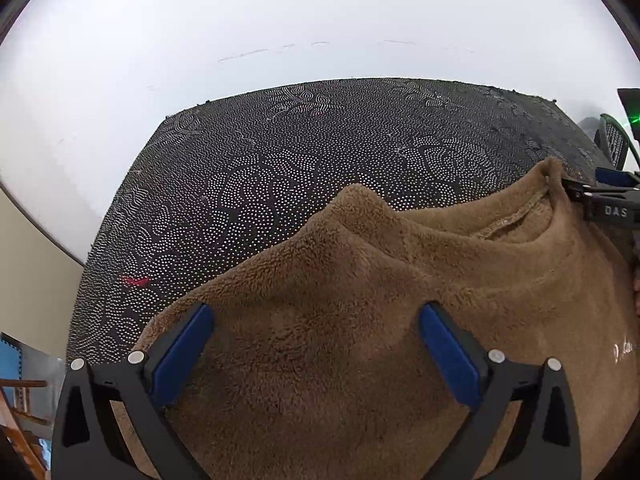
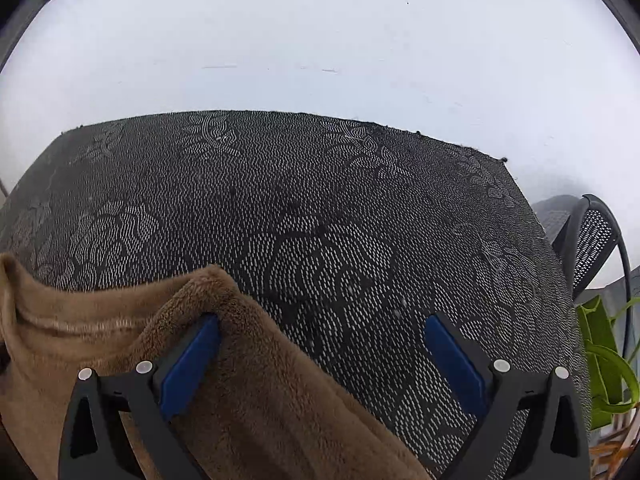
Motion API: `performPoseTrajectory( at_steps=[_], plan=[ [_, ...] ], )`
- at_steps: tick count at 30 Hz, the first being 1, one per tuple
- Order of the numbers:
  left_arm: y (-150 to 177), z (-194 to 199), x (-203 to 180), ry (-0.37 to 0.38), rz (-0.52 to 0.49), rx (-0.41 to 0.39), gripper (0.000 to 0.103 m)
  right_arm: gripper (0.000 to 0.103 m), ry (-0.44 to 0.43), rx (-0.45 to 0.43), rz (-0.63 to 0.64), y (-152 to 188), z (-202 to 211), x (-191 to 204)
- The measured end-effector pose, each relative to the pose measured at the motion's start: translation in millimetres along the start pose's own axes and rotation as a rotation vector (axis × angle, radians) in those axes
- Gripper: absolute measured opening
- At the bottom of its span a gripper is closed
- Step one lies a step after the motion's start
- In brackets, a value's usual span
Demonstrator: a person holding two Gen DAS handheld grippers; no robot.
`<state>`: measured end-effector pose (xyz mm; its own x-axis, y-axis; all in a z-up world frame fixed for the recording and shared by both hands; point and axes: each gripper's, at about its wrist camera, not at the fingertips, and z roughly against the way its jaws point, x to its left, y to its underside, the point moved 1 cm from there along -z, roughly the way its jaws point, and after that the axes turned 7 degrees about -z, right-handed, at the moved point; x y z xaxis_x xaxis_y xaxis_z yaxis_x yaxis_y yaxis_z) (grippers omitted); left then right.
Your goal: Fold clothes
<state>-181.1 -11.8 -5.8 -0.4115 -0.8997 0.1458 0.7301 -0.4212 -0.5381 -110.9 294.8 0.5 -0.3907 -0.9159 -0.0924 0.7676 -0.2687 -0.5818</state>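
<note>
Brown fleece garment (image 1: 360,320) lies on the table (image 1: 280,168), which has a black cloth w/ white dotted pattern; it covers the near part of the table, far half is bare. Neckline w/ seam faces away from the camera, and one ridge of fabric is bunched up into a peak near the middle.

Left gripper (image 1: 316,344) is spread wide, blue pads either side, hovering over the fleece; nothing between the fingers is pinched, fabric just lies under the gap.

Right gripper (image 2: 322,354) is also wide apart. Its left finger (image 2: 192,356) is touching a folded hump of the garment (image 2: 240,400); the right finger is over bare tablecloth (image 2: 360,208). In the left wrist view the right gripper (image 1: 576,190) shows at the right edge, tip at the garment's far corner by the collar.

Red mark (image 1: 136,281) on the cloth to the left. Black mesh chair (image 2: 592,240) and a green plant (image 2: 604,356) beyond the table's right edge. White wall (image 2: 320,40) behind.
</note>
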Motion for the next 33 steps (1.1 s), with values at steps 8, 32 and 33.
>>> performPoseTrajectory(
  at_steps=[8,32,33],
  plan=[
    [0.0,-1.8,-1.5,0.003,0.009,-0.004,0.103,0.102,-0.087,0.056,-0.027,2.2,2.1,-11.2],
    [-15.0,78.4,-211.5,0.239,-0.226,-0.063,0.103,0.102,-0.313,-0.184,-0.188,294.4,287.0,-146.4],
    [-17.0,76.2,-218.5,0.247,-0.222,-0.06,0.103,0.102,-0.319,-0.178,-0.203,310.9,294.8,-150.6]
  ],
)
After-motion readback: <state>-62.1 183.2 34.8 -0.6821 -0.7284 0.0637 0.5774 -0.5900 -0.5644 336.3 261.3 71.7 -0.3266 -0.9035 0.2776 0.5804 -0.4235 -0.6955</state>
